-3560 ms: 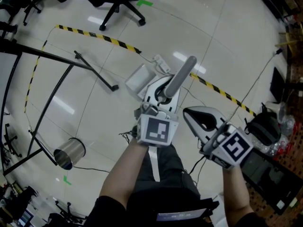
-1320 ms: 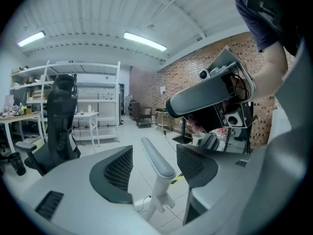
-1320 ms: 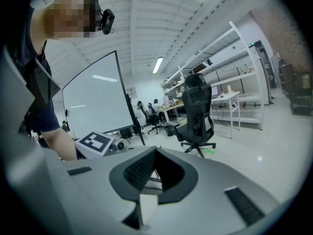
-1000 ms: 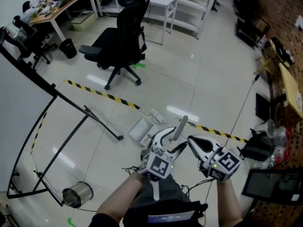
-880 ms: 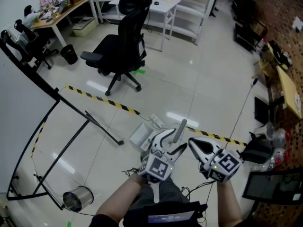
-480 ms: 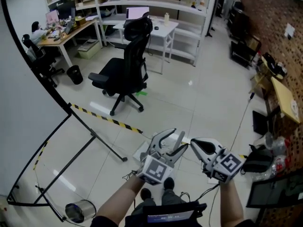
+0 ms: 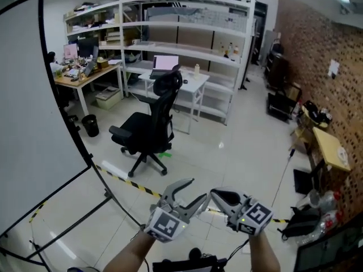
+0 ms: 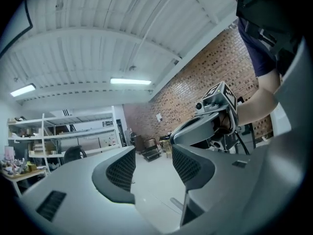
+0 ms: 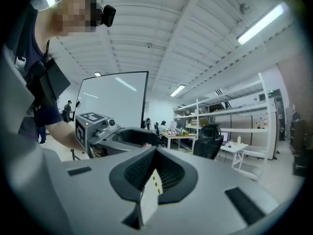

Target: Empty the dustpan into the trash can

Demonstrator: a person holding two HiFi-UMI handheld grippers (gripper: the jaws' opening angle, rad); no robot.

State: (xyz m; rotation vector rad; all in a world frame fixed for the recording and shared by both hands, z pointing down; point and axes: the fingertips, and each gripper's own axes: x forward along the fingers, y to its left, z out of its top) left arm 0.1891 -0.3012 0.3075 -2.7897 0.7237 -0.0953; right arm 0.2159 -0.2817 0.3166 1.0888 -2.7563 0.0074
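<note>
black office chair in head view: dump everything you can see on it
The black swivel office chair stands upright and unoccupied on the pale glossy tile floor. It has a tall back with a headrest, a padded seat and a star base on castors. It sits before the white desk, beyond the yellow-black floor tape. Whether its back touches the desk cannot be told.

Office chair [image 7: 148,134] stands before a desk [image 7: 190,83], shelving [image 7: 170,46] behind

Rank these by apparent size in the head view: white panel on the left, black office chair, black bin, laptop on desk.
1. white panel
2. black office chair
3. black bin and laptop look about alike; the laptop stands farther off, so no ranking between them.
</note>
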